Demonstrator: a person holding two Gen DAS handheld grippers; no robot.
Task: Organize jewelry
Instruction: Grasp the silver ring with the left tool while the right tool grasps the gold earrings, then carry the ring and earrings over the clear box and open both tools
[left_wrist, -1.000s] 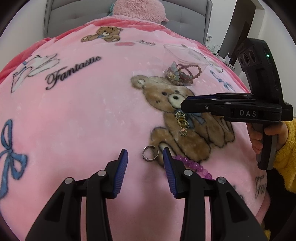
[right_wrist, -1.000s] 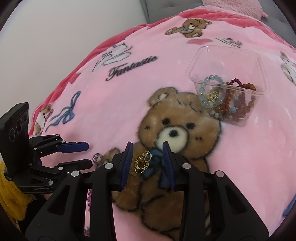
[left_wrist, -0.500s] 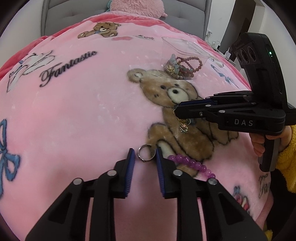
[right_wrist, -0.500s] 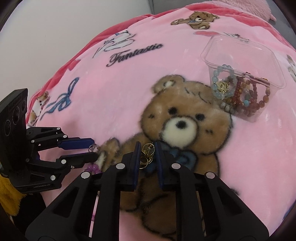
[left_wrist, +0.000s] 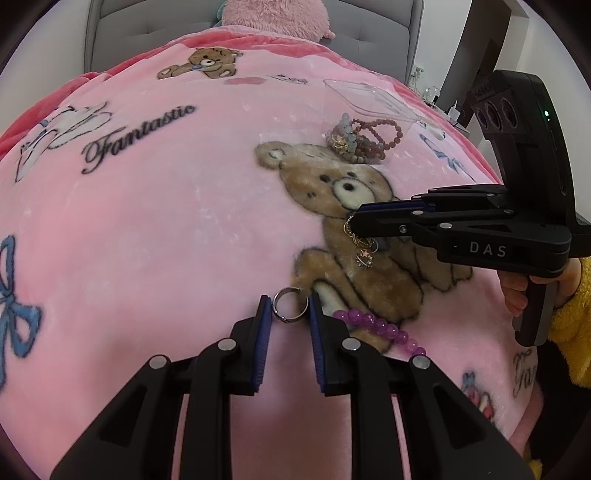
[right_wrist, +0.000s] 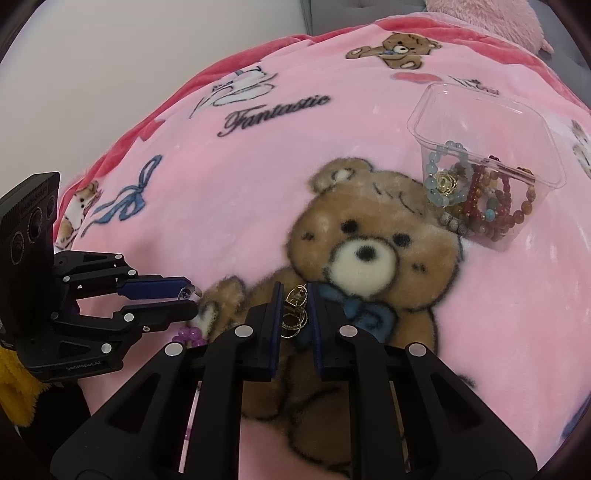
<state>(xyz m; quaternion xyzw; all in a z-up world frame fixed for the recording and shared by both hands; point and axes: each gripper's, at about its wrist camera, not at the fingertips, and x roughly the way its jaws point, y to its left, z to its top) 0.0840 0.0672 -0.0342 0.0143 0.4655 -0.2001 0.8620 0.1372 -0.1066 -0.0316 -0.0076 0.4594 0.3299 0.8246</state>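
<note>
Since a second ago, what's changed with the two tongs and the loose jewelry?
Both tongs have just been closing. The left tongs narrowed onto the silver ring, pads now at its sides. The right tongs closed on the gold earrings, which hang from them in the left view. The purple bead bracelet and the clear container of bracelets stayed put.
</note>
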